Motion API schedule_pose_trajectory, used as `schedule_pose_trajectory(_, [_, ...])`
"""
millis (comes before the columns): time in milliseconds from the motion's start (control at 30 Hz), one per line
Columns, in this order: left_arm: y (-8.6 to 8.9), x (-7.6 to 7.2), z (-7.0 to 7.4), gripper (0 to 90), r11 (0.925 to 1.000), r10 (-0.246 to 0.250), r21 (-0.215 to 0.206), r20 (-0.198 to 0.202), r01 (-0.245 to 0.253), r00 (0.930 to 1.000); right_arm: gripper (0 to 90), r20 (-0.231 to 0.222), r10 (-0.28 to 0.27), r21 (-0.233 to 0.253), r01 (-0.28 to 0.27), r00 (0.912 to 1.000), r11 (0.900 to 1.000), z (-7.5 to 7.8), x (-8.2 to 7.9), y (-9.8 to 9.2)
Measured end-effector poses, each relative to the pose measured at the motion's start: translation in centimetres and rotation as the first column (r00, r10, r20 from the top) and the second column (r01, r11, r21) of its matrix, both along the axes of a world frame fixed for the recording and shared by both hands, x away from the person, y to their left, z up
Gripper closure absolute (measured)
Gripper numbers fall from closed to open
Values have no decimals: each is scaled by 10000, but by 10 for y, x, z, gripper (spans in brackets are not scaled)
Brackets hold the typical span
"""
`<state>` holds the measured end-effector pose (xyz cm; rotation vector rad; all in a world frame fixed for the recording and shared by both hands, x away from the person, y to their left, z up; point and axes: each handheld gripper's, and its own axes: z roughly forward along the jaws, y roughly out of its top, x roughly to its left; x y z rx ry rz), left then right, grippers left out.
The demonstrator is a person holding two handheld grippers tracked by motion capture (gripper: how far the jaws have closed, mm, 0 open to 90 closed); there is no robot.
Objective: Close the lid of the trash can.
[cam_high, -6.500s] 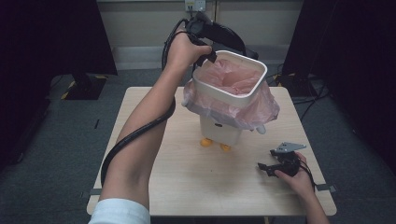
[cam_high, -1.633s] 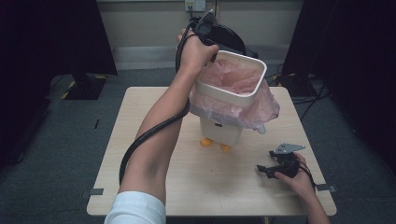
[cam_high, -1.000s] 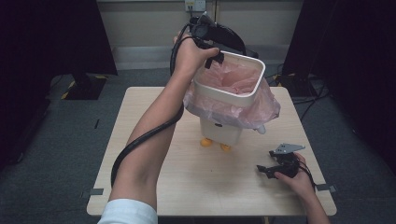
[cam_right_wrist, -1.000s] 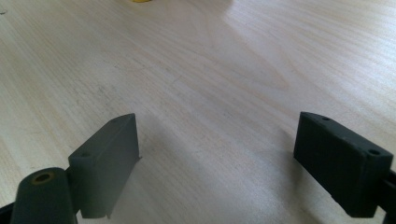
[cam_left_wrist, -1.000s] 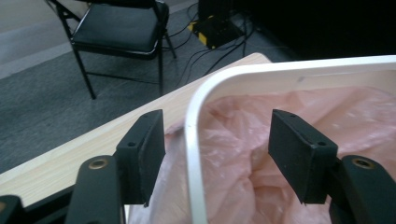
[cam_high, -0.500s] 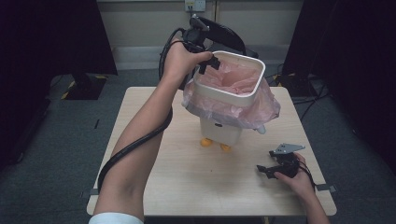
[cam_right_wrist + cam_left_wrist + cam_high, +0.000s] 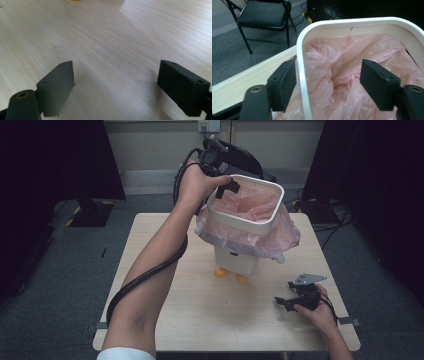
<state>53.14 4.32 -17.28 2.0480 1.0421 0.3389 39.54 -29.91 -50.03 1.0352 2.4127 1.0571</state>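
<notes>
Black two-jaw left gripper (image 7: pixel 329 87) is held with jaws spread wide astride the near rim of a white, square-mouthed plastic bin (image 7: pixel 246 212); one jaw sits outside, the other over the crumpled pink plastic liner bag (image 7: pixel 342 75). Nothing is clamped. The bin stands mid-table on small orange feet, its bag already folded out over the rim. The right gripper (image 7: pixel 292 301) is rested on the pale wooden table (image 7: pixel 200 320), jaws apart and empty. What remains cannot be judged. No writing can be read.

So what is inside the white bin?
Inside the white bin lies a crumpled pink plastic bag, its edge folded out over the rim. The folds cover the bottom, so anything below them cannot be seen.
</notes>
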Motion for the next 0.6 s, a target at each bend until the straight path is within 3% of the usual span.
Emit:
schedule_pose_trajectory(267, [22,-18,14,220,9989,-420,-223,74,421,9991,132,1,5,0,-5,10000,10000,0,0,0])
schedule_pose_trajectory(600, [87,-53,21,216,9994,-49,-335,295,59,9996,132,-2,2,-1,-2,10000,10000,0,0,0])
